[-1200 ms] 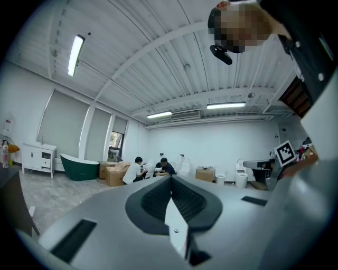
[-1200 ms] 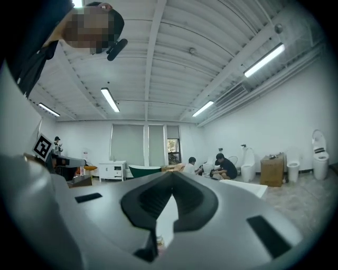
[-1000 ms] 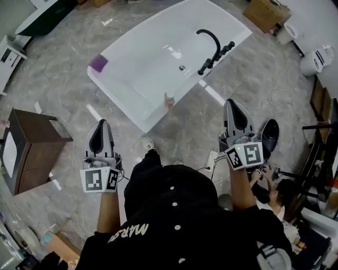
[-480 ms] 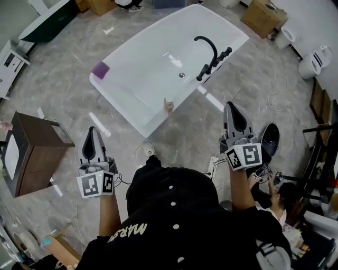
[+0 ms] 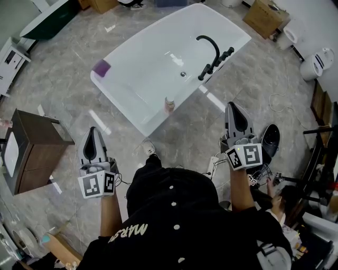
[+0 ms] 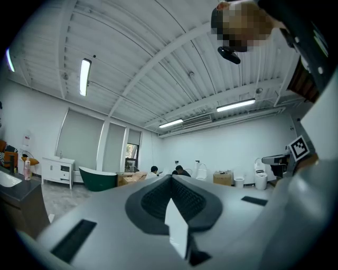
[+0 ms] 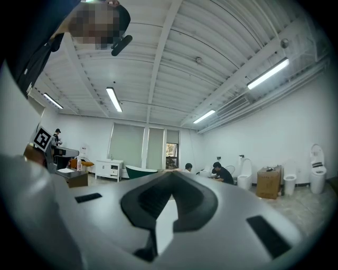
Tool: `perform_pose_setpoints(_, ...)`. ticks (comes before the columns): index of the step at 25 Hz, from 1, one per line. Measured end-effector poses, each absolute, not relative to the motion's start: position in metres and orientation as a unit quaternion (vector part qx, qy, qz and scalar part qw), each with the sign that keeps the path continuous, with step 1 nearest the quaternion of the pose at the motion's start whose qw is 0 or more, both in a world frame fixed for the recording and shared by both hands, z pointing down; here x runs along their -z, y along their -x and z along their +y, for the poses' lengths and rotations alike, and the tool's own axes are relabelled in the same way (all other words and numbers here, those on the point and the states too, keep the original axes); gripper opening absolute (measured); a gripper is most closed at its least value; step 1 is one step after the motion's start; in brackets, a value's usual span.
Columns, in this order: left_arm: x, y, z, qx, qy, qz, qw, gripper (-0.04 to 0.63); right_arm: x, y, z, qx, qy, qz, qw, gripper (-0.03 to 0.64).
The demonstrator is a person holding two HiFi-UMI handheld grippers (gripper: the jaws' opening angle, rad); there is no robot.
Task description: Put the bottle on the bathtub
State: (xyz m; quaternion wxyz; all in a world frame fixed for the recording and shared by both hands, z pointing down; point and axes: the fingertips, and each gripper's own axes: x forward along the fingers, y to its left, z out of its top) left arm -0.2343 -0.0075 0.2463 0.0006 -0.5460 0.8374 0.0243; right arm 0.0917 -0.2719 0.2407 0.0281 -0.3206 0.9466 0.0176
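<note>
The small bottle [image 5: 169, 104] stands upright on the near rim of the white bathtub [image 5: 132, 108], which has a black faucet [image 5: 211, 50] on its right side. Both grippers hang short of the tub over the marble floor, apart from the bottle. My left gripper [image 5: 92, 129] is shut and holds nothing; its jaws meet at the tip [image 6: 170, 176] in the left gripper view. My right gripper [image 5: 231, 104] is also shut and empty, its tip [image 7: 171, 171] pointing across the room in the right gripper view.
A purple block [image 5: 100, 67] sits on the tub's left corner. A dark wooden cabinet [image 5: 31, 150] stands at the left. A cardboard box [image 5: 266, 13] and toilets [image 5: 317, 58] are at the right. A person [image 5: 282, 192] crouches at lower right beside cables.
The left gripper has drawn back from the tub, down and to the left. The right gripper and the bottle have hardly moved.
</note>
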Motion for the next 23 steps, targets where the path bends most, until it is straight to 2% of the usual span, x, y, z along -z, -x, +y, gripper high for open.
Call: perform_pose_setpoints(23, -0.243, 0.233, -0.014, -0.028, 0.549, 0.835, 0.004, 0.011, -0.242, -0.075, -0.273, -0.016, 0.303, 0.953, 0.023, -0.005)
